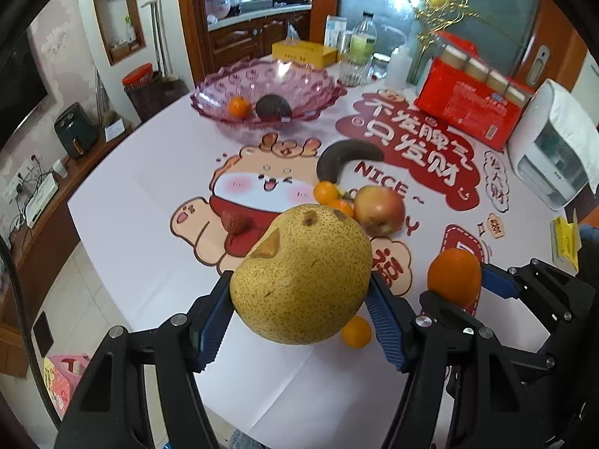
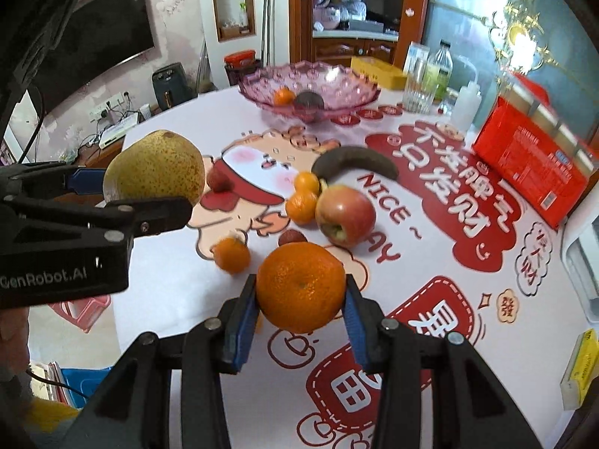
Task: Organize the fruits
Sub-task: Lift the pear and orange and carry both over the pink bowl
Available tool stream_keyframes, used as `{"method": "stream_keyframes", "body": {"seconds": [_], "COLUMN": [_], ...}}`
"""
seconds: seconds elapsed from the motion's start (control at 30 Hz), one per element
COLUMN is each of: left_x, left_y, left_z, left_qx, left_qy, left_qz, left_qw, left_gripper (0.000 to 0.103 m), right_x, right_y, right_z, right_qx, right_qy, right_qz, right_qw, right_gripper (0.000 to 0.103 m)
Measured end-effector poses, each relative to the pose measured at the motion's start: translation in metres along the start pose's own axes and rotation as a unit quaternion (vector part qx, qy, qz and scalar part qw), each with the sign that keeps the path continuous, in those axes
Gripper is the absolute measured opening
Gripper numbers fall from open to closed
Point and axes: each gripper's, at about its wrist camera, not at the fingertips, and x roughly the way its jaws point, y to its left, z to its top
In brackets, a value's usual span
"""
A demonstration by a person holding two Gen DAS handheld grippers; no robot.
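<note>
My left gripper is shut on a big speckled yellow pear and holds it above the table's near edge; the pear also shows in the right wrist view. My right gripper is shut on an orange, also raised; the orange shows at the right of the left wrist view. A pink glass bowl at the far side holds a small orange and a dark fruit. On the table lie a blackened banana, an apple, small oranges and lychees.
A red carton, bottles, a yellow box and a white appliance stand along the far and right sides of the cartoon-printed tablecloth. A small orange lies below the pear.
</note>
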Motion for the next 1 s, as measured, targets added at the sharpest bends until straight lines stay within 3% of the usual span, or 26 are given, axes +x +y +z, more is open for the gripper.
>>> {"method": "stream_keyframes", "body": {"seconds": [0.53, 0.77, 1.0], "left_x": [-0.082, -0.107, -0.124], "left_y": [0.017, 0.042, 0.073], "left_z": [0.046, 0.096, 0.166], "left_qx": [0.033, 0.053, 0.071], "left_qy": [-0.081, -0.125, -0.173], "left_qz": [0.012, 0.011, 0.013], "left_qw": [0.9961, 0.9907, 0.9824], "left_gripper": [0.067, 0.067, 0.067], "right_x": [-0.067, -0.097, -0.128], "right_y": [0.008, 0.006, -0.004], "right_z": [0.061, 0.121, 0.204], "right_qx": [0.017, 0.012, 0.019], "right_qy": [-0.075, -0.113, -0.158], "right_qz": [-0.014, -0.05, -0.08], "right_qw": [0.997, 0.992, 0.984], "right_gripper": [0.043, 0.043, 0.042]}}
